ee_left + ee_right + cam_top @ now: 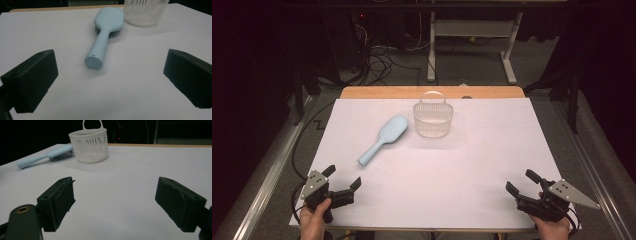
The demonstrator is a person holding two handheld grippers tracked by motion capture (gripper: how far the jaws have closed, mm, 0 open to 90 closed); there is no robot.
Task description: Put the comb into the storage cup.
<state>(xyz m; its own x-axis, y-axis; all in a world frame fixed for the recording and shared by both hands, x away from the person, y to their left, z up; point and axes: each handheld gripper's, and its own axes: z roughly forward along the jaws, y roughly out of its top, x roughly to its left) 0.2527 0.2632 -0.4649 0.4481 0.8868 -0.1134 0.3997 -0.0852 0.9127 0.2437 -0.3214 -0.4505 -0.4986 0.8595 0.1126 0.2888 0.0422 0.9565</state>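
Near left: left hand-held gripper (344,178), jaws wide, holding nothing. Near right: right hand-held gripper (522,182), jaws wide, holding nothing. Mid tabletop (492,150), left of centre: pale blue hairbrush (383,139), bristles down, handle nearest. Just beyond, right: white slatted basket (433,119), upright.

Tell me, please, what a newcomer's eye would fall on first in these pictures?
Probably the light blue hairbrush, lying bristles down and aslant near the middle of the white table cover. Just to its right stands a white slatted basket. At the near edge, the left gripper and right gripper wait open.
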